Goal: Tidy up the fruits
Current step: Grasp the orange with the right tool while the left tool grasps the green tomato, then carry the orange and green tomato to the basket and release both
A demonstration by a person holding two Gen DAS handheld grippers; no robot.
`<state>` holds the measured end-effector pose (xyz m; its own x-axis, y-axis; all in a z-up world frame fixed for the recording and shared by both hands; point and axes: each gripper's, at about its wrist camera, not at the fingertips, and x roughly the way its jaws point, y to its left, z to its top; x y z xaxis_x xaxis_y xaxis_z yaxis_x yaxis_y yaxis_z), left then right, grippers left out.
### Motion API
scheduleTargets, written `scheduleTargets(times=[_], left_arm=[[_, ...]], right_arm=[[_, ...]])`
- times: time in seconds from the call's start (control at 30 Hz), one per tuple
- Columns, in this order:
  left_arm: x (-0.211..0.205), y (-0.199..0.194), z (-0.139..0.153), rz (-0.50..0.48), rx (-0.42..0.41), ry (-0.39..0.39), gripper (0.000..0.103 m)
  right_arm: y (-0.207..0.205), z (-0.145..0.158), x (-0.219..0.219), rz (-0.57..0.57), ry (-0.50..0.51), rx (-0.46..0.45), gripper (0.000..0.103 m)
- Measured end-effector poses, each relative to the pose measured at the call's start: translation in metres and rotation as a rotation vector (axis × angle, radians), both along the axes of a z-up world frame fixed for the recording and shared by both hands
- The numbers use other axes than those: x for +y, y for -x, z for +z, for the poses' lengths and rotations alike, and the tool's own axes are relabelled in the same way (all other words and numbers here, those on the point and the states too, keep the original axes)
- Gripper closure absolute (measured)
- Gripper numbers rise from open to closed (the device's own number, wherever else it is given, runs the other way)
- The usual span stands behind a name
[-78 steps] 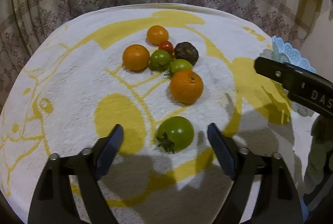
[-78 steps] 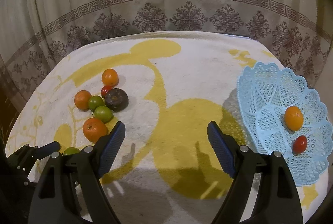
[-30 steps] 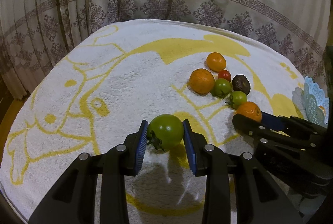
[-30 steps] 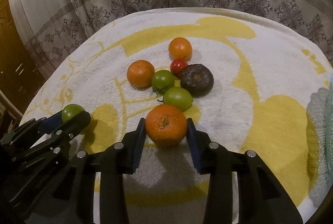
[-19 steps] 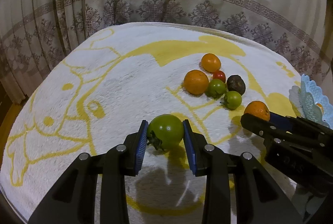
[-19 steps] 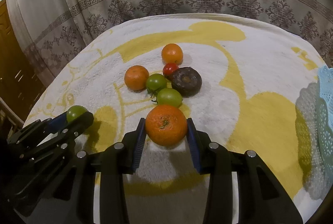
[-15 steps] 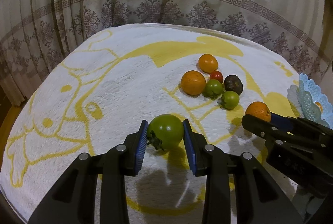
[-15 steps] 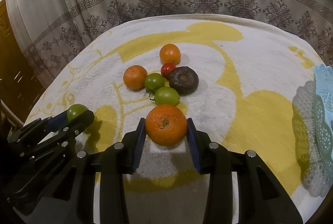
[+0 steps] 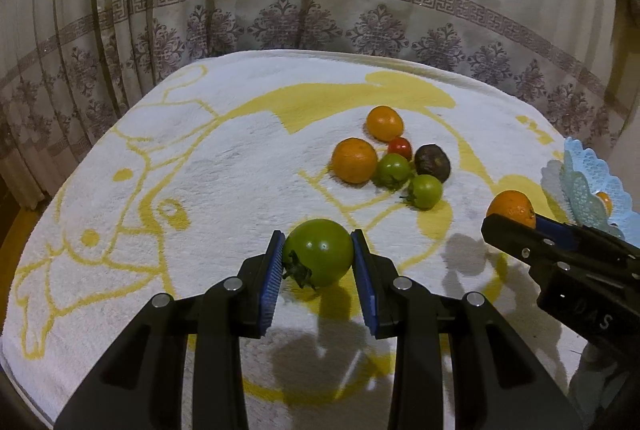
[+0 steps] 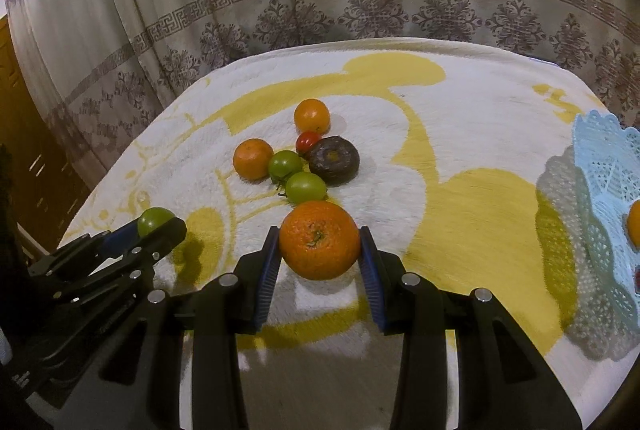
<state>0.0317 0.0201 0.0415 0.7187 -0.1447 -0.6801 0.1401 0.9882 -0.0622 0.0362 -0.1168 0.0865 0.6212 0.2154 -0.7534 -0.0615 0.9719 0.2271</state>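
Left gripper (image 9: pixel 318 254) pinches a green tomato (image 9: pixel 319 252); right gripper (image 10: pixel 319 245) pinches an orange (image 10: pixel 319 244). Six fruits remain mid-table; basket (image 10: pixel 608 166) at right edge holds few.

The blue lace basket (image 10: pixel 608 190) runs off the right edge in both views; inside it, an orange fruit (image 10: pixel 634 228) is half cropped, and below that a red speck (image 10: pixel 637 278) is too cropped to identify.

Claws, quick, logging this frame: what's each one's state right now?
Left claw: closed on the green tomato.
Right claw: closed on the orange.
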Motion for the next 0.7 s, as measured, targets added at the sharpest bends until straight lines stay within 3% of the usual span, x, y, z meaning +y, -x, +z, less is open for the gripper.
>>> scheduleTargets(times=[0.4,0.7], left_arm=[[-0.013,0.009,0.015,-0.062,0.007,0.048,0.069],[-0.044,0.014,0.032,-0.136,-0.024,0.024,0.069]], right_arm=[[0.02,0.021,-0.026,-0.058,-0.031,-0.059,0.063],[0.034,0.029,-0.057,-0.13,-0.043,-0.084,0.063]])
